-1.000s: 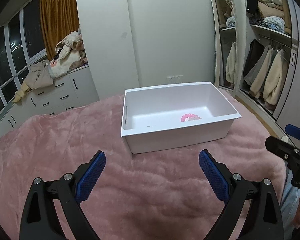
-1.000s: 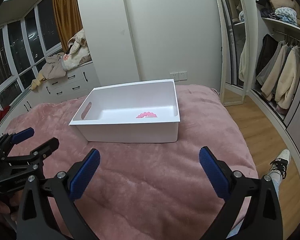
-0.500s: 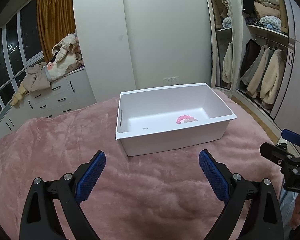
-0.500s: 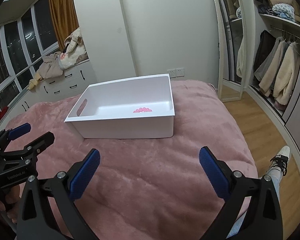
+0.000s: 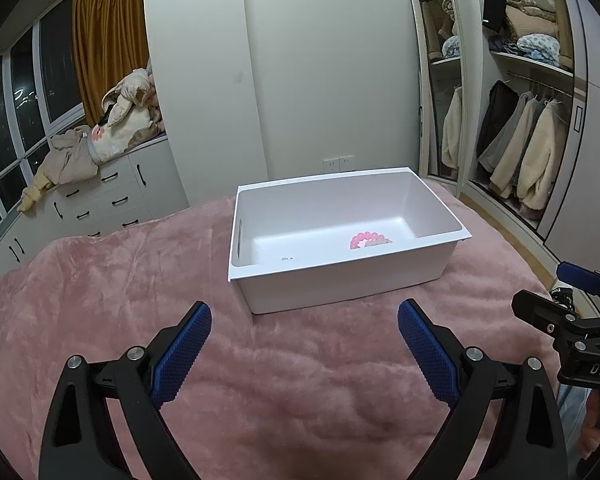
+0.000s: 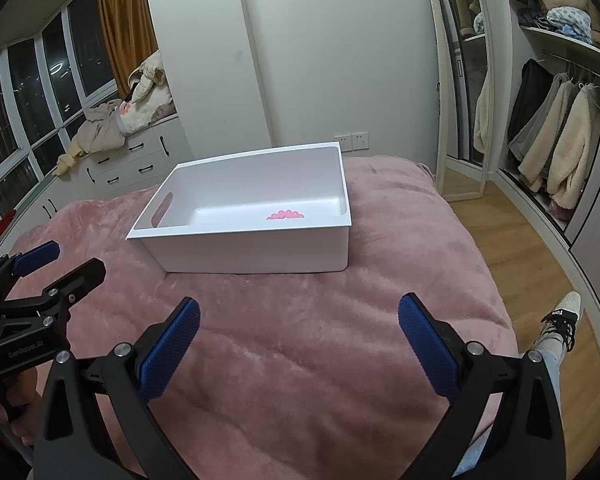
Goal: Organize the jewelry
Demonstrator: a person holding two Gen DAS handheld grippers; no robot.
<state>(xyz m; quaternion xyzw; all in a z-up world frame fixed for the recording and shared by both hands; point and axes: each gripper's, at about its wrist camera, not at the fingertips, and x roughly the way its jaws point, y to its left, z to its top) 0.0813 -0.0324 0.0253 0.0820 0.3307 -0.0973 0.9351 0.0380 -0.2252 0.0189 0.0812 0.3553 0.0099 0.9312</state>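
A white plastic bin [image 5: 340,284] stands on a pink fluffy blanket [image 5: 100,300]. A pink bead bracelet [image 5: 363,238] lies inside it near the front right, with a pale item beside it; the bracelet also shows in the right wrist view [image 6: 286,214] inside the bin [image 6: 260,252]. My left gripper [image 5: 304,320] is open and empty, held above the blanket in front of the bin. My right gripper [image 6: 299,316] is open and empty, also short of the bin. Each gripper shows at the edge of the other's view.
A white dresser [image 5: 112,196] with piled clothes stands at the left under the windows. A mirror [image 5: 440,92] and an open wardrobe [image 5: 528,140] with hanging coats are on the right. The bed edge drops to a wooden floor [image 6: 512,240] on the right.
Both grippers have risen and drawn back a little, so the bin sits slightly lower and farther in view. Both have stayed open and empty.
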